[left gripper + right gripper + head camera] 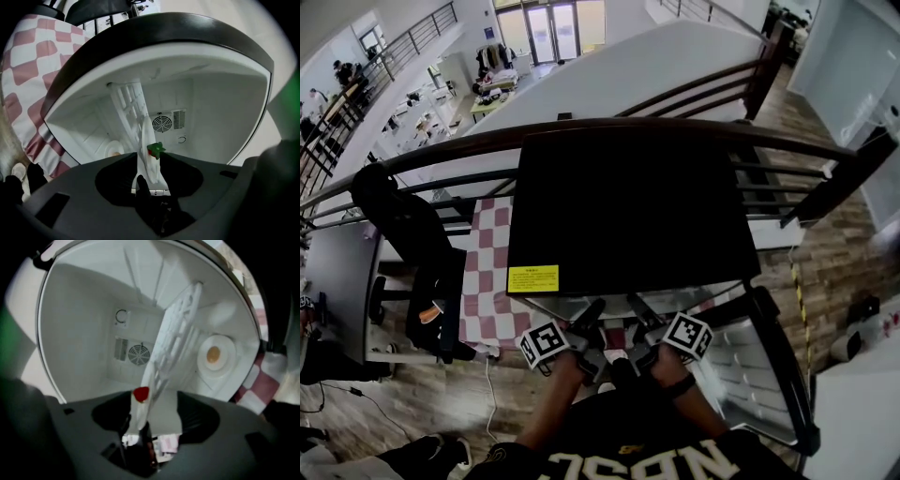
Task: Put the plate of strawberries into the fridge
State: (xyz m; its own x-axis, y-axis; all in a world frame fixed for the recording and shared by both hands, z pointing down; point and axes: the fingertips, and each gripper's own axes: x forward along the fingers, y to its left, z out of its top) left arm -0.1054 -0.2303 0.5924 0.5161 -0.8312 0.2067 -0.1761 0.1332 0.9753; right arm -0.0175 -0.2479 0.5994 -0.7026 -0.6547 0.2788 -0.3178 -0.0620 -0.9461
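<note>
Plate of strawberries (146,164) is inside the fridge (628,206) mouth and looks to rest on the front edge of the wire shelf (180,329).

Left gripper (586,323) and right gripper (645,319): jaws parted, plate rim between them, neither pinching it.

Handling, my guess: stiff, slick rim, breakable, and the berries are soft and loose. Grip opposite rim edges and keep it level.

Count: one plate, one strawberry (141,394) visible per gripper view, one shelf, one small dish (214,355) deeper in.

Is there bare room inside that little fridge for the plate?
The wire shelf looks bare, as do the white spaces either side of it, back to the fan grille. The opening is crowded: the plate, the left tongs and the right tongs sit there.
</note>
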